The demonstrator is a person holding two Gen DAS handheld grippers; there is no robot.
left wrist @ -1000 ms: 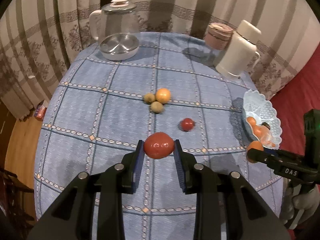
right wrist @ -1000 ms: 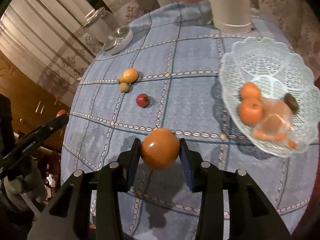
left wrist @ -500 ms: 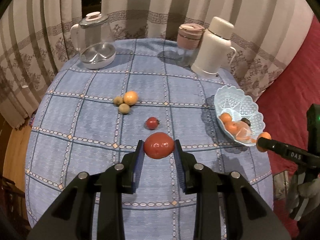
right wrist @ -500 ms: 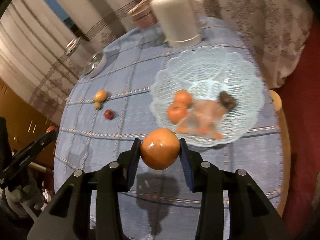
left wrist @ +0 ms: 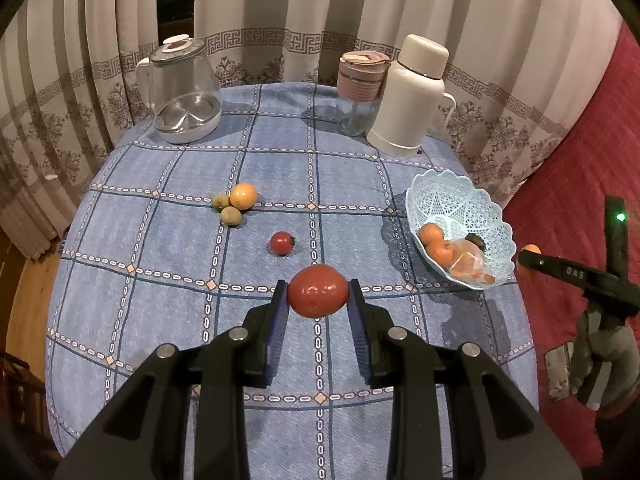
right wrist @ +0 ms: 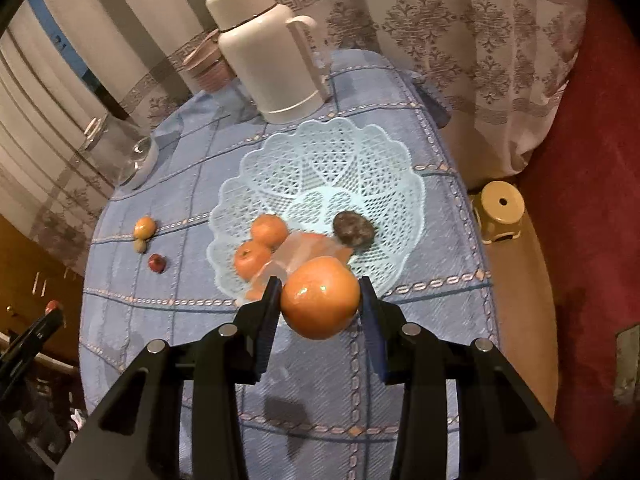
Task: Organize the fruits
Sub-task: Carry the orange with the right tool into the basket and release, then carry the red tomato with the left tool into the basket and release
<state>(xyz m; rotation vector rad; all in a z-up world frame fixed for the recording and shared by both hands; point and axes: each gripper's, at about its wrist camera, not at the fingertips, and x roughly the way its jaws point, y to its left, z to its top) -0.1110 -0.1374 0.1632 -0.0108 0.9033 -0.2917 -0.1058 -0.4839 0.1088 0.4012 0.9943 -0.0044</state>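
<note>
The basket now sits just beyond my right jaws, where a second ago it lay well off to their right; my right gripper has swung across the table to the basket's near rim, so I judge the drop into it comes next. Seen from my left gripper, the table has drawn away and the basket lies well to the right of my jaws. Both hands point steeply down at the cloth, the right one rolled slightly during its swing. My right jaws are clamped on the orange; my left jaws are clamped on the red fruit, held clear above the cloth. Loose fruits remain ahead of my left jaws: a small red one nearest, then a yellow-orange one touching two small greenish ones.
</note>
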